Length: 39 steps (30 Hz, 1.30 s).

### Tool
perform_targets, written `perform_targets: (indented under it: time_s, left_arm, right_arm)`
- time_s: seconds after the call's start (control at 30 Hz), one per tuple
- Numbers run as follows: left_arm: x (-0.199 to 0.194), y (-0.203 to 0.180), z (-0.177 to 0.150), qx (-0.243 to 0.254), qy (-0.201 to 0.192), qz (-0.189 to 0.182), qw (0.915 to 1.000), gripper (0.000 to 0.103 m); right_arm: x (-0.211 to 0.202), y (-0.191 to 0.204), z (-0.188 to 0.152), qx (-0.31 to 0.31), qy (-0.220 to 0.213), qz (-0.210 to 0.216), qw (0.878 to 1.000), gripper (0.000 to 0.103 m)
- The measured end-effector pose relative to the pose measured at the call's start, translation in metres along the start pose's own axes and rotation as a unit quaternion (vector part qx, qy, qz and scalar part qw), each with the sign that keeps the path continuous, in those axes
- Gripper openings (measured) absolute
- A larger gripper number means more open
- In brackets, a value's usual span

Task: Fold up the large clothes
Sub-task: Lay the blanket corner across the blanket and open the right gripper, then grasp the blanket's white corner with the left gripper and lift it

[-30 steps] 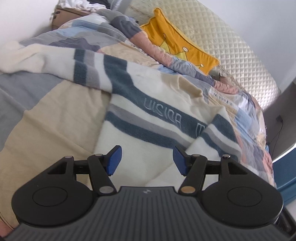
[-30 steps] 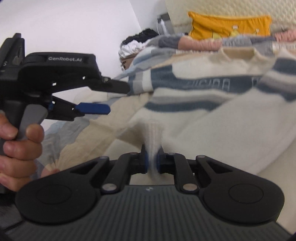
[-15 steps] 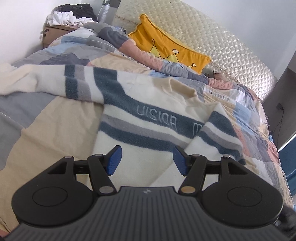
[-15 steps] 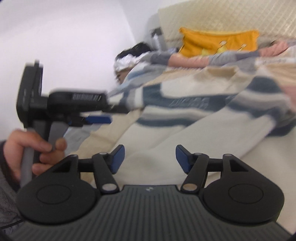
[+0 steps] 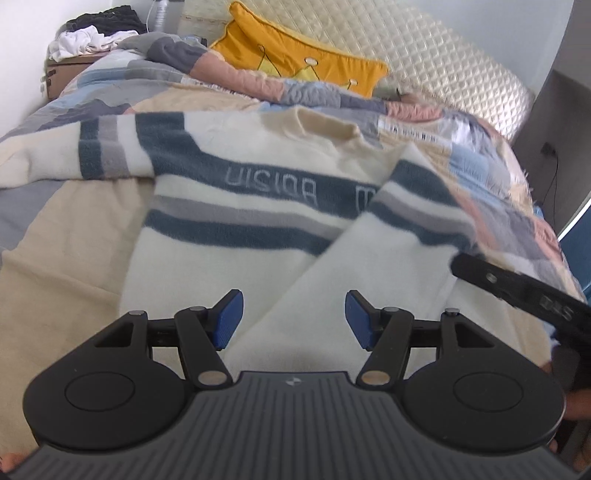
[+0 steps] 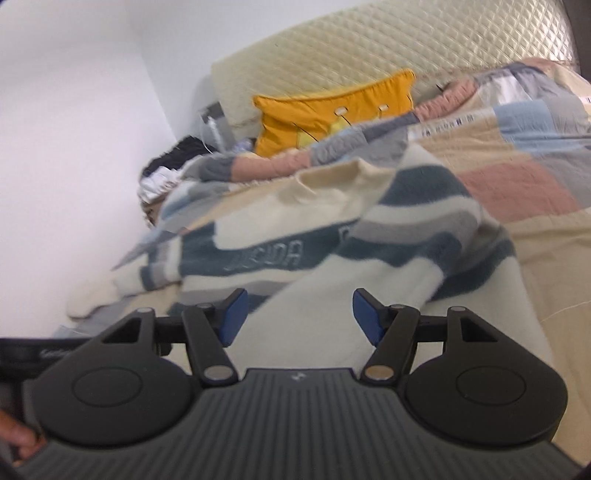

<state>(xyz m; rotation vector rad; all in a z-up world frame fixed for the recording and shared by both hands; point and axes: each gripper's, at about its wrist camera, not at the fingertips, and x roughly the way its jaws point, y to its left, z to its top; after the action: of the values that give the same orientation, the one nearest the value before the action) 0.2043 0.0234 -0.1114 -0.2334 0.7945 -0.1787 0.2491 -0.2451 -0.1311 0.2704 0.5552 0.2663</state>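
A cream sweater (image 5: 236, 206) with blue and grey stripes lies flat on the bed, collar toward the headboard. Its right sleeve (image 5: 376, 258) is folded diagonally across the body; its left sleeve (image 5: 66, 155) stretches out to the left. My left gripper (image 5: 293, 319) is open and empty above the sweater's lower part. My right gripper (image 6: 299, 315) is open and empty over the folded sleeve (image 6: 369, 295); the sweater (image 6: 258, 254) lies ahead of it. Part of the right gripper's body (image 5: 517, 288) shows at the right edge of the left wrist view.
A patchwork quilt (image 5: 55, 258) covers the bed. A yellow pillow (image 5: 295, 62) leans on the quilted headboard (image 5: 424, 55). A pile of clothes (image 5: 92, 33) sits on a box at the far left by the white wall.
My right gripper opened and let go of the sleeve cuff it was pinching, then moved up and to the right. My left gripper stayed open and drew back a little.
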Motion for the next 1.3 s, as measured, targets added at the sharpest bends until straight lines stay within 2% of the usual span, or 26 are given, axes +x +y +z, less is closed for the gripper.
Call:
perform_targets:
  time_s: [0.1, 0.17, 0.3, 0.4, 0.6, 0.67, 0.77, 0.9, 1.0, 1.1, 1.13, 1.23, 1.3]
  left_arm:
    - [0.010, -0.001, -0.004, 0.004, 0.014, 0.002, 0.9999, 0.067]
    - [0.017, -0.001, -0.008, 0.010, 0.026, 0.005, 0.9996, 0.067]
    - [0.039, -0.005, -0.017, 0.037, 0.065, 0.048, 0.9960, 0.067]
    - [0.049, 0.002, -0.019, 0.024, 0.081, 0.053, 0.9950, 0.068]
    - [0.052, 0.001, -0.018, 0.021, 0.075, 0.066, 0.9948, 0.069]
    - [0.051, 0.002, -0.015, 0.021, 0.068, 0.068, 0.9951, 0.069]
    - [0.048, 0.004, -0.004, 0.019, 0.055, 0.083, 0.9949, 0.069]
    - [0.042, 0.031, 0.015, -0.025, 0.038, 0.099, 0.9940, 0.071]
    - [0.038, 0.060, 0.031, -0.071, 0.035, 0.123, 0.9892, 0.071]
    - [0.031, 0.096, 0.048, -0.133, 0.034, 0.124, 0.9828, 0.071]
    - [0.029, 0.105, 0.055, -0.141, 0.030, 0.128, 0.9812, 0.071]
    - [0.023, 0.127, 0.079, -0.139, 0.014, 0.171, 0.9753, 0.072]
    - [0.016, 0.148, 0.092, -0.169, 0.003, 0.177, 0.9697, 0.072]
  right_arm:
    - [0.018, -0.002, 0.001, -0.006, 0.015, -0.008, 1.000, 0.042]
    - [0.028, -0.002, 0.002, -0.015, 0.021, -0.008, 1.000, 0.038]
    - [0.043, -0.005, -0.003, -0.024, 0.034, -0.025, 0.999, 0.037]
    - [0.049, -0.007, -0.011, -0.027, 0.046, -0.029, 0.998, 0.037]
    - [0.066, -0.008, -0.029, -0.039, 0.091, -0.050, 0.994, 0.036]
    - [0.066, -0.001, -0.031, -0.061, 0.093, -0.054, 0.992, 0.036]
    - [0.061, -0.006, -0.029, -0.037, 0.093, -0.040, 0.994, 0.036]
    - [0.057, -0.012, -0.026, -0.011, 0.092, -0.041, 0.995, 0.034]
    - [0.052, -0.011, -0.024, 0.001, 0.082, -0.038, 0.996, 0.037]
    - [0.049, -0.006, -0.024, -0.013, 0.076, -0.038, 0.996, 0.037]
    - [0.049, -0.006, -0.024, -0.016, 0.076, -0.037, 0.996, 0.037]
    - [0.048, -0.008, -0.024, -0.007, 0.081, -0.024, 0.996, 0.037]
    - [0.048, -0.008, -0.025, -0.005, 0.084, -0.022, 0.996, 0.037]
